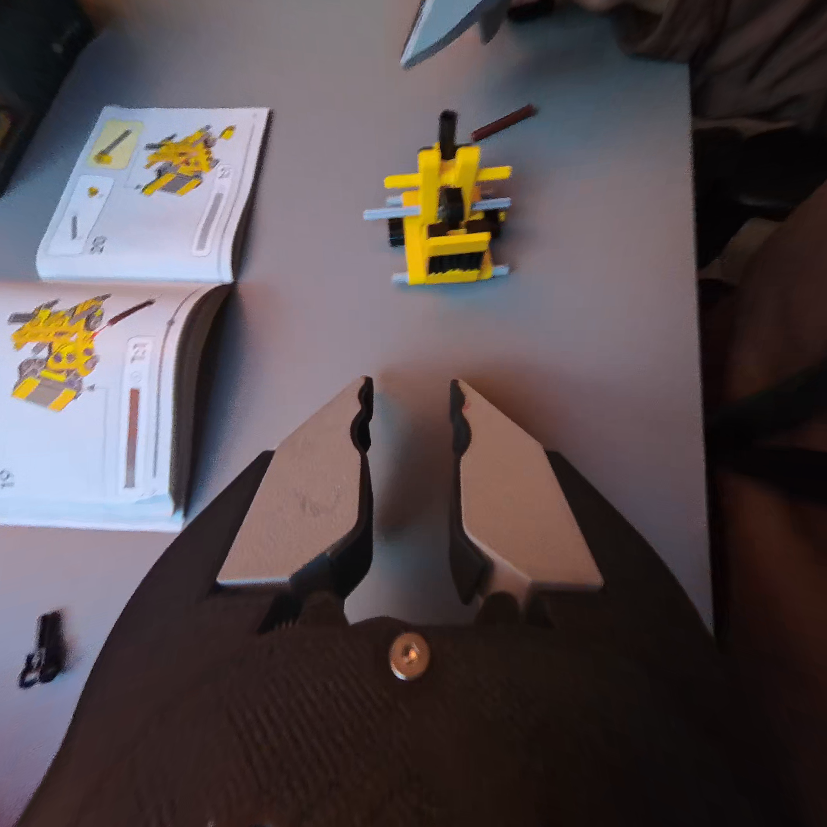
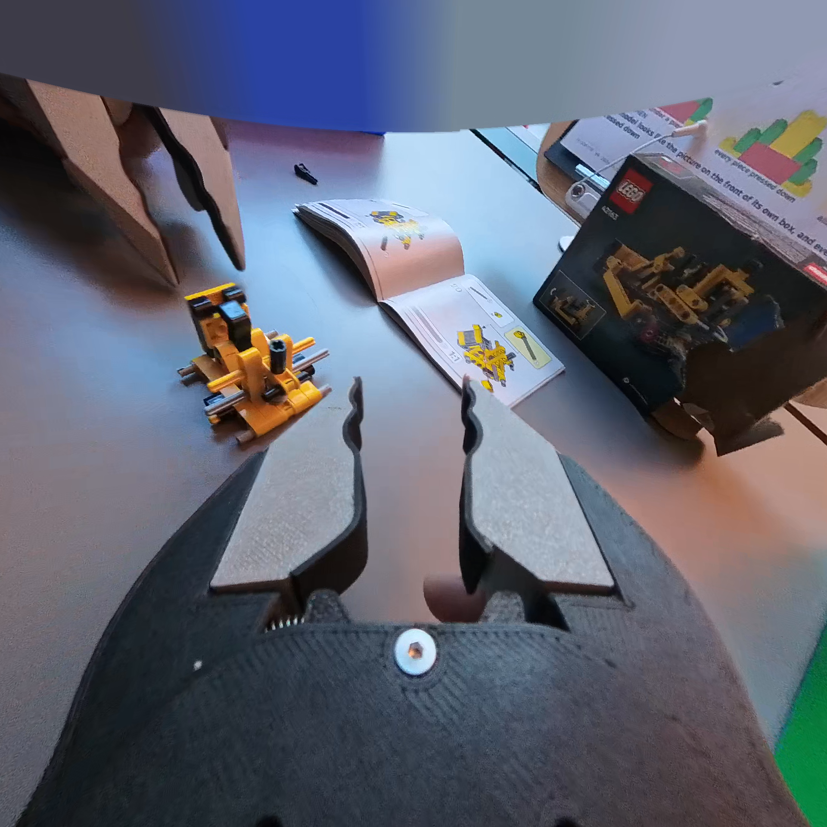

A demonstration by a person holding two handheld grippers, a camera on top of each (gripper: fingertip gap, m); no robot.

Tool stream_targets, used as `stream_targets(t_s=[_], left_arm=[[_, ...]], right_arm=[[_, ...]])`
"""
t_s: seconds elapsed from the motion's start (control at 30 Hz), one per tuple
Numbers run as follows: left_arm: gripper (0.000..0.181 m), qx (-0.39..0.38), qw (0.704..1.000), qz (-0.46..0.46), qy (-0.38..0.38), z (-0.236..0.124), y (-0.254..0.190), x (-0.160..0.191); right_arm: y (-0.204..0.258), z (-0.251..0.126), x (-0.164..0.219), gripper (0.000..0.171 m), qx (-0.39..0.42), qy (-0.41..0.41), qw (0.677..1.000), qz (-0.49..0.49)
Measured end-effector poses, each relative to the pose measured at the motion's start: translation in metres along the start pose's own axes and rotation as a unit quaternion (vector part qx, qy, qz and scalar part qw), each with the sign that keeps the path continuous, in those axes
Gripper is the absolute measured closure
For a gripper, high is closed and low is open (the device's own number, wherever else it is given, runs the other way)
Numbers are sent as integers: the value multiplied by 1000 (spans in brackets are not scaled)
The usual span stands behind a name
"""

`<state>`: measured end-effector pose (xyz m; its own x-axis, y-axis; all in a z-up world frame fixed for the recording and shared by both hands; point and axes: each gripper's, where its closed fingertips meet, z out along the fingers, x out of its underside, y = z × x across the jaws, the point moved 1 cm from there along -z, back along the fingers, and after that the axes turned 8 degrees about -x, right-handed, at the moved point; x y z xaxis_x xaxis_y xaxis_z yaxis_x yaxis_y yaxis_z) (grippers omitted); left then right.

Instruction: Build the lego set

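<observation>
The half-built yellow and black lego model stands on the grey table, ahead of my left gripper, which is open, empty and well short of it. A dark red axle lies just beyond the model. In the right wrist view the model sits to the left of my right gripper, which is open and empty above the table. The left gripper shows there at the upper left, open, its tips just behind the model. One finger of the right gripper shows at the top of the left wrist view.
The open instruction booklet lies beside the model. The set's box stands at the right, with a printed sheet behind it. A small black piece lies alone. The table edge runs along the right. Tip to tip, the grippers are about 15 cm apart. About 8 cm separates my right fingertips from the dark red axle.
</observation>
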<state>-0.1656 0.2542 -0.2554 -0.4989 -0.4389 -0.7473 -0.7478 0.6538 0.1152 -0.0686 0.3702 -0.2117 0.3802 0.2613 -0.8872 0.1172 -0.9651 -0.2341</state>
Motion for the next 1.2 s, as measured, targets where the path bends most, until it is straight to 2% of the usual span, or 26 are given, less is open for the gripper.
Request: stream_targets(t_s=[0.13, 0.23, 0.3, 0.67, 0.93, 1.2], left_arm=[[153, 12, 999, 4, -36, 4, -13, -19], [127, 22, 999, -19, -16, 17, -17, -24], [124, 21, 1000, -19, -8, 23, -20, -27], [131, 28, 999, -35, -9, 31, -22, -36], [137, 38, 998, -34, -35, 30, -23, -44], [142, 39, 999, -24, -25, 32, -25, -42]], right_arm=[[13, 2, -9, 123, -28, -20, 999, -7], [23, 0, -16, 122, -57, -42, 997, 2], [29, -1, -18, 122, -84, -53, 995, 12], [51, 8, -15, 122, -177, -25, 984, 4], [49, 6, -16, 124, -173, -31, 984, 6], [53, 11, -11, 124, -180, -10, 984, 1]])
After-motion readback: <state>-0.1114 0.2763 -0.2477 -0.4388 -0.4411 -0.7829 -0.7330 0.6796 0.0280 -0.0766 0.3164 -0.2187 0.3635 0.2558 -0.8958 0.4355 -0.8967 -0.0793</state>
